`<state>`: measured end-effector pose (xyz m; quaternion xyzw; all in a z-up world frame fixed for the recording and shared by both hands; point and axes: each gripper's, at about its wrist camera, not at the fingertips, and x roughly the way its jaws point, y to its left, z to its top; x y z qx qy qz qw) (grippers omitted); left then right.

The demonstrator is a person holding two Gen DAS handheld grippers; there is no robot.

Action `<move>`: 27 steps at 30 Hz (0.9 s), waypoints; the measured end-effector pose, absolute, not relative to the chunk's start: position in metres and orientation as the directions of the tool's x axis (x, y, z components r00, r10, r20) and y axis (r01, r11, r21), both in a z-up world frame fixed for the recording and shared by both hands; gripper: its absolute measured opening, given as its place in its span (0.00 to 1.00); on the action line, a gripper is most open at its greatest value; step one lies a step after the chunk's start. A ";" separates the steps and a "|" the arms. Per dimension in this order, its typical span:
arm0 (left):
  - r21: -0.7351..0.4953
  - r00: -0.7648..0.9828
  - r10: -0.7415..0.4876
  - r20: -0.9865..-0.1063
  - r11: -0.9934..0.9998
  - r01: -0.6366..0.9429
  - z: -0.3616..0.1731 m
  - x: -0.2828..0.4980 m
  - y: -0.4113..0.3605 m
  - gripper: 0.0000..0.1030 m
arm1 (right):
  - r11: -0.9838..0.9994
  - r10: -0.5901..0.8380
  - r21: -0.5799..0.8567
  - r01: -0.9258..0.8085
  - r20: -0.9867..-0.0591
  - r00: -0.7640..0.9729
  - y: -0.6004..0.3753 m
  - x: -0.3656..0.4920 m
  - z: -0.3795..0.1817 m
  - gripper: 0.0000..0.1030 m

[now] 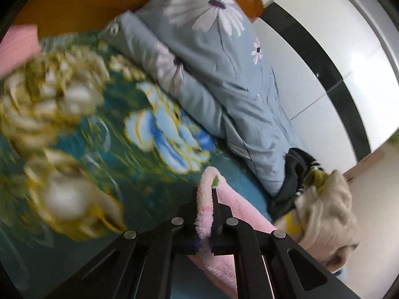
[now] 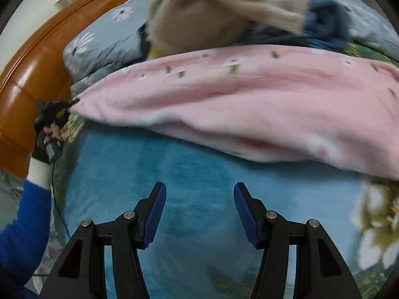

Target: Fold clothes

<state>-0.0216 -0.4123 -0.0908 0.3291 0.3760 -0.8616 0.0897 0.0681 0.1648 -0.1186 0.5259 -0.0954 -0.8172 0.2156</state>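
A fluffy pink garment (image 2: 249, 104) with small flower prints lies stretched across the teal flowered bedspread (image 2: 189, 174). My left gripper (image 1: 205, 194) is shut on a corner of the pink garment (image 1: 237, 206), whose fuzzy edge stands up between the black fingers. In the right wrist view that same gripper (image 2: 72, 103) shows small at the far left, gripping the garment's pointed corner, held by a hand in a dark glove with a blue sleeve (image 2: 22, 229). My right gripper (image 2: 199, 211) hovers open over bare bedspread, in front of the garment's near edge, with nothing between its blue pads.
A beige sweater (image 2: 212, 10) and dark blue clothing (image 2: 326, 25) are heaped behind the pink garment. A grey flowered duvet (image 1: 212, 62) lies along the bed's far side, with dark clothes (image 1: 296, 172) beside it. An orange wooden headboard (image 2: 37, 69) stands at the left.
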 end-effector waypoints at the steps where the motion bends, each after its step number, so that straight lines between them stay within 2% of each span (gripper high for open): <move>1: -0.567 -0.767 0.075 -0.638 -0.719 0.401 -0.085 -0.019 -0.417 0.05 | -0.881 -0.467 0.394 0.262 -0.814 -0.346 0.158 0.067 -0.120 0.56; 5: -0.609 -0.782 0.119 -0.612 -0.701 0.370 -0.075 -0.013 -0.444 0.05 | -0.859 -0.508 0.437 0.268 -0.795 -0.332 0.142 0.064 -0.125 0.56; 11: -0.639 -0.753 0.234 -0.615 -0.707 0.302 -0.080 -0.041 -0.420 0.06 | -0.855 -0.517 0.455 0.249 -0.791 -0.327 0.128 0.059 -0.130 0.56; 13: -0.663 -0.761 0.267 -0.591 -0.698 0.270 -0.072 -0.051 -0.410 0.06 | -0.847 -0.530 0.469 0.251 -0.785 -0.322 0.122 0.058 -0.127 0.56; 15: -0.711 -0.800 0.322 -0.506 -0.681 0.175 -0.052 -0.055 -0.403 0.06 | -0.824 -0.563 0.498 0.268 -0.768 -0.305 0.113 0.056 -0.123 0.56; 17: -0.756 -0.837 0.380 -0.393 -0.652 0.059 -0.029 -0.057 -0.399 0.07 | -0.825 -0.557 0.476 0.305 -0.775 -0.299 0.098 0.054 -0.119 0.56; 18: -0.751 -0.851 0.374 -0.370 -0.659 0.037 -0.022 -0.056 -0.399 0.09 | -0.828 -0.548 0.455 0.328 -0.782 -0.298 0.088 0.053 -0.118 0.56; 20: -0.696 -0.832 0.323 -0.450 -0.711 0.101 -0.026 -0.063 -0.397 0.09 | -0.829 -0.537 0.430 0.358 -0.791 -0.292 0.072 0.051 -0.117 0.56; 23: -0.631 -0.744 0.283 -0.606 -0.740 0.232 -0.065 -0.068 -0.400 0.10 | -0.820 -0.537 0.409 0.399 -0.792 -0.290 0.051 0.049 -0.113 0.56; 27: -0.668 -0.714 0.306 -0.630 -0.682 0.298 -0.115 -0.049 -0.409 0.10 | -0.807 -0.532 0.365 0.464 -0.791 -0.302 0.020 0.045 -0.102 0.56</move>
